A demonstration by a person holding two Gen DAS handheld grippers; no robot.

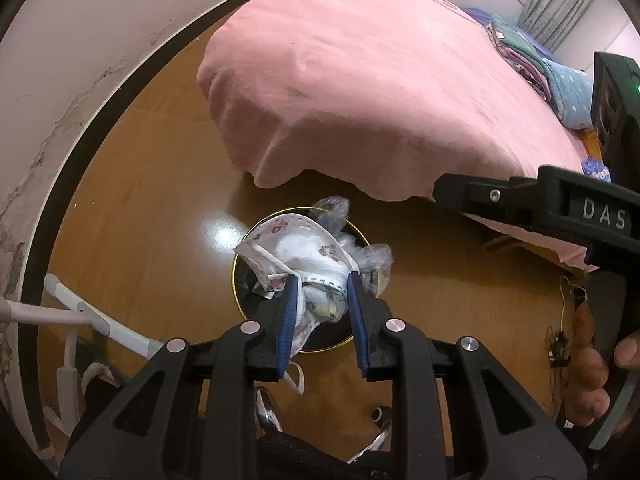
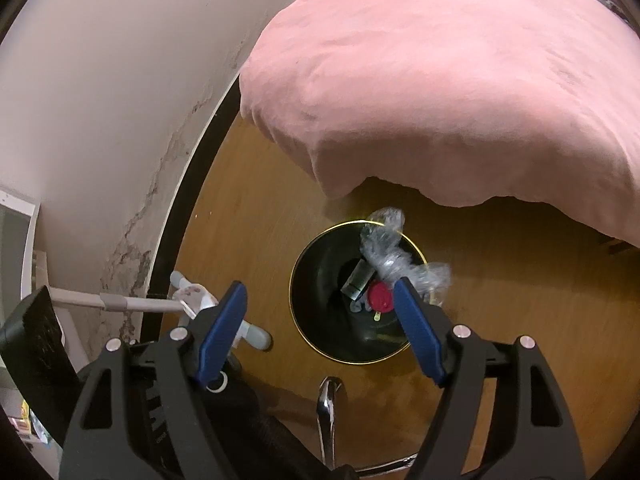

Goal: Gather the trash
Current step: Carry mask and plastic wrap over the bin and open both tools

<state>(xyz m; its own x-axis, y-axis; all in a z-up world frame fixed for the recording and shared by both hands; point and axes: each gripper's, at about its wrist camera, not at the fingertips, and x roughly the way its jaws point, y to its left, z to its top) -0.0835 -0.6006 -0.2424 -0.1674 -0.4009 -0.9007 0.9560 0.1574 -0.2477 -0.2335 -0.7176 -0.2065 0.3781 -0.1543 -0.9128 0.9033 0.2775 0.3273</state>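
My left claw [image 1: 320, 280] pinches a soft, light mask [image 1: 304, 248] by its folded edge over the bin [image 2: 308, 280]; my right claw [image 2: 320, 300] gapes empty above crinkly plastic [image 2: 386, 248] on the rim

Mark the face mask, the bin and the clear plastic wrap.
face mask [image 1: 304, 248], left wrist view, on its white inner fabric.
bin [image 2: 316, 280], right wrist view, on its black inner wall.
clear plastic wrap [image 2: 386, 244], right wrist view, on its crumpled middle at the bin's rim.
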